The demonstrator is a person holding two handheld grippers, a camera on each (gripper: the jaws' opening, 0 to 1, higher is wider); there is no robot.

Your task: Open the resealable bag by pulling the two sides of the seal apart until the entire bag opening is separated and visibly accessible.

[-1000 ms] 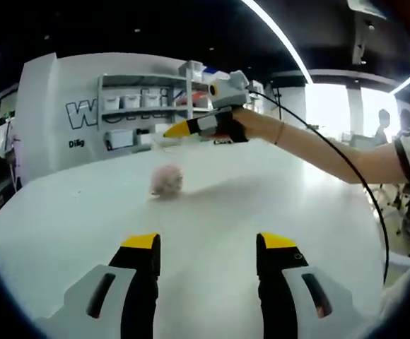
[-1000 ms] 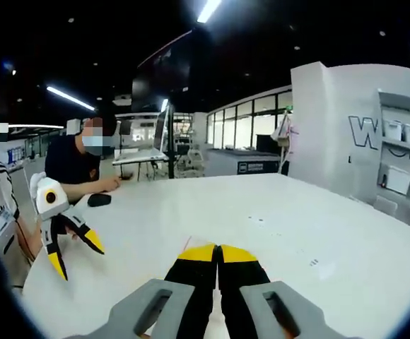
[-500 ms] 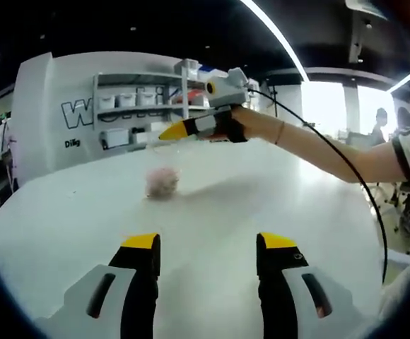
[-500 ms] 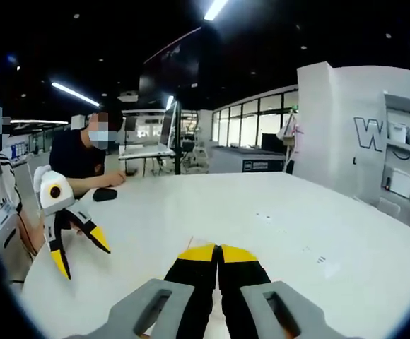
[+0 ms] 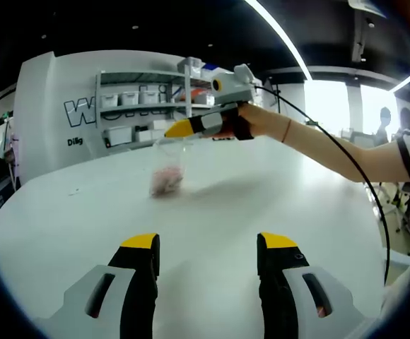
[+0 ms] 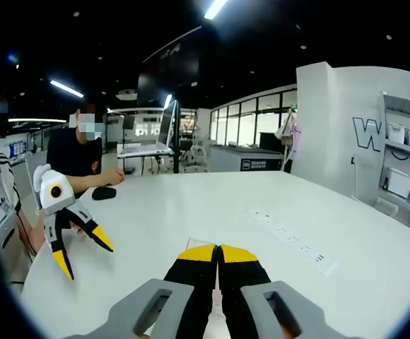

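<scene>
Left gripper (image 5: pixel 208 247) low over the white table (image 5: pixel 78 226), jaws wide apart, nothing between them. Lots of bare table all around it. Farther off, right gripper (image 5: pixel 177 129) up in the air, jaws pressed together on the top edge of the clear bag (image 5: pixel 167 169). Bag hanging down, blurry, pink stuff at its bottom, close to or touching the table. In the right gripper view, yellow tips (image 6: pixel 216 252) shut tight, a thin bit of clear edge beside them. Far table edge near a seated person (image 6: pixel 78 159) and a dark mouse (image 6: pixel 104 193).
</scene>
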